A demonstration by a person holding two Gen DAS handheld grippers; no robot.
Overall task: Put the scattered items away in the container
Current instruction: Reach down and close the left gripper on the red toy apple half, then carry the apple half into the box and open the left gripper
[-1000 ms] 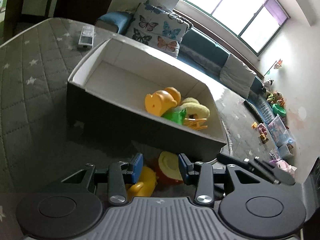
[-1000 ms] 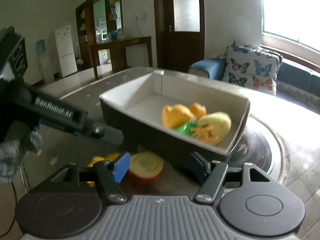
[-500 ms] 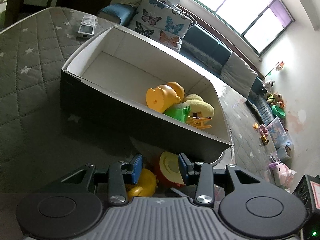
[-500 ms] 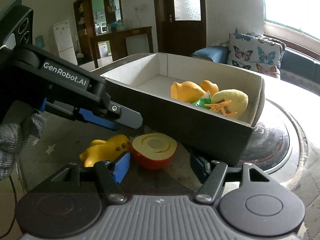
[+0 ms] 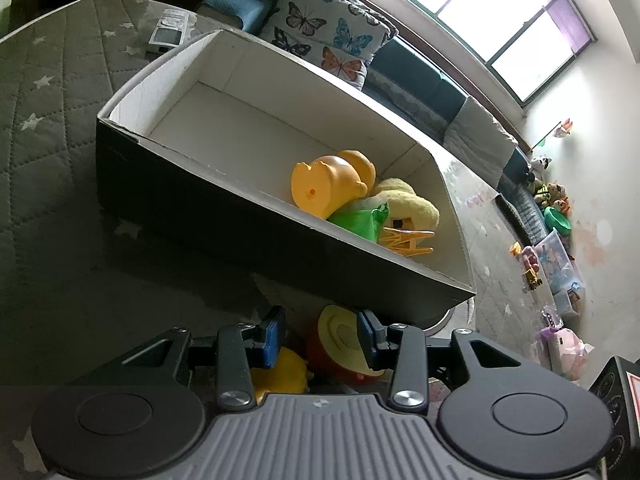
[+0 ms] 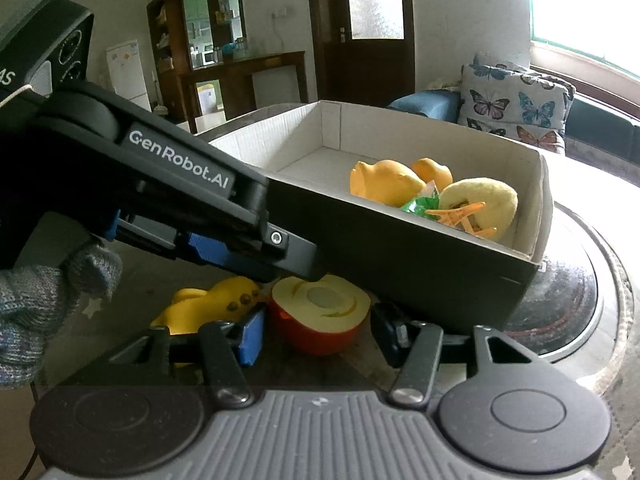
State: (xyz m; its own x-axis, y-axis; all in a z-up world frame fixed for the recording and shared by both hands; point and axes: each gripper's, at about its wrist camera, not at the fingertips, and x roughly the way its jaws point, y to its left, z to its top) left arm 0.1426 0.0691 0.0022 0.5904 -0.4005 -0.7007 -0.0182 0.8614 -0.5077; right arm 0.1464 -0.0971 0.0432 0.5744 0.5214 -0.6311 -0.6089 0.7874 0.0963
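Left tool [image 5: 321,334] & right tool [image 6: 317,330] both spread wide round halved orange-skinned fruit [image 6: 320,312], pale cut face up.

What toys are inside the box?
Inside the box: an orange duck, something green, a yellow plush and an orange clip, piled at one end. Whatever is under the pile is hidden.

Daylight is admitted through a window [image 5: 500,20] at the upper right of the left wrist view, where the panes are blown out to white. The same glare is seen on the window [image 6: 592,8] in the right wrist view. Foregrounds are left dim and shadowed. Straight lines are bent by fisheye distortion at the edges.
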